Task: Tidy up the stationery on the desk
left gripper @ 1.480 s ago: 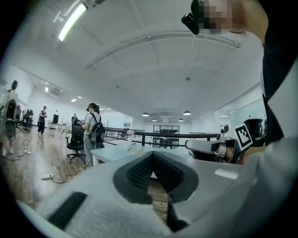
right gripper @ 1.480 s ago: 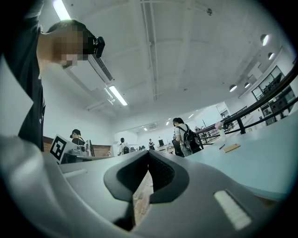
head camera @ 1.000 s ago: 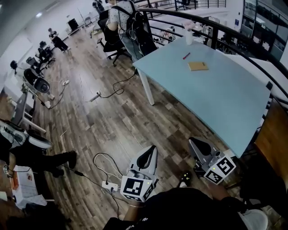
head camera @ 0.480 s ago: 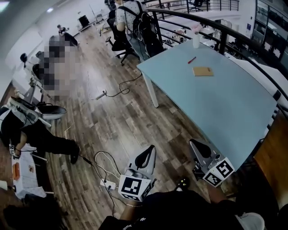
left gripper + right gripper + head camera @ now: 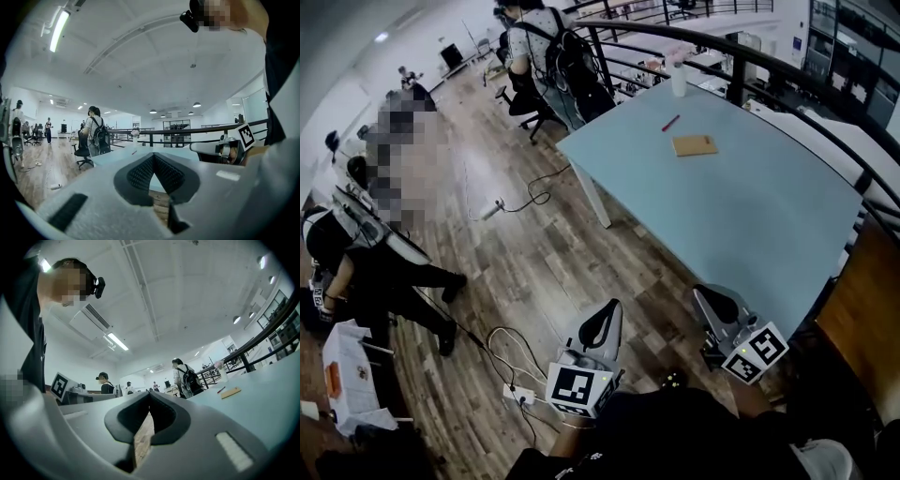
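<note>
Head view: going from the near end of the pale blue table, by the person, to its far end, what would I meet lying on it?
tan notepad → red pen → white cup

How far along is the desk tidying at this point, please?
Nothing looks done: the red pen and tan notepad lie loose far across the desk. Nothing is in hand; the left gripper and right gripper are shut and empty, off its near edge. All tidying remains.

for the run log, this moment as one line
stage: nothing held yet | left gripper: shut, empty | right gripper: shut, empty | desk: red pen, tan notebook, far end
</note>
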Demonstrator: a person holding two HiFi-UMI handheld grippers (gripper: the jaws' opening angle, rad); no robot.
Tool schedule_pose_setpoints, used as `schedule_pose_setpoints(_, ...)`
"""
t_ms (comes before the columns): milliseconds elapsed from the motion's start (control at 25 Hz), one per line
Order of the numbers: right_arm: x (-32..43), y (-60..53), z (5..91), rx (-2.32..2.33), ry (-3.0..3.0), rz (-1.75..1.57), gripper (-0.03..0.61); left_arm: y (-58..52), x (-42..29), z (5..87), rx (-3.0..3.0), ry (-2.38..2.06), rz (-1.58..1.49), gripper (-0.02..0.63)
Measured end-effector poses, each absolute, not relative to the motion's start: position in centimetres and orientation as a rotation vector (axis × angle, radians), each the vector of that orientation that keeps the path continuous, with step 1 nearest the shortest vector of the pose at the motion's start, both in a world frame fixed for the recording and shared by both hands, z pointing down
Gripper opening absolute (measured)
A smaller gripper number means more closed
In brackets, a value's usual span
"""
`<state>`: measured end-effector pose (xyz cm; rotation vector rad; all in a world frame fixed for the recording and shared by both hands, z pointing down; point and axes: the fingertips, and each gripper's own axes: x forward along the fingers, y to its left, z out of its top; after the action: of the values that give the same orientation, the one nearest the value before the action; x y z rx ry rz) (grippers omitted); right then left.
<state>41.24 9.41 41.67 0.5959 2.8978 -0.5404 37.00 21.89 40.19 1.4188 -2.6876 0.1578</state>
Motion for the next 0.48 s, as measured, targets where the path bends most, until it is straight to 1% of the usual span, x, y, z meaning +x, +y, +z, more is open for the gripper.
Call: schedule_pose_setpoints(480,42.8,5.8,42.7,0.460,2.928,-0.530,0.006,18.1,36.7,41.6,1.516,-2.613,0.073,-0.002)
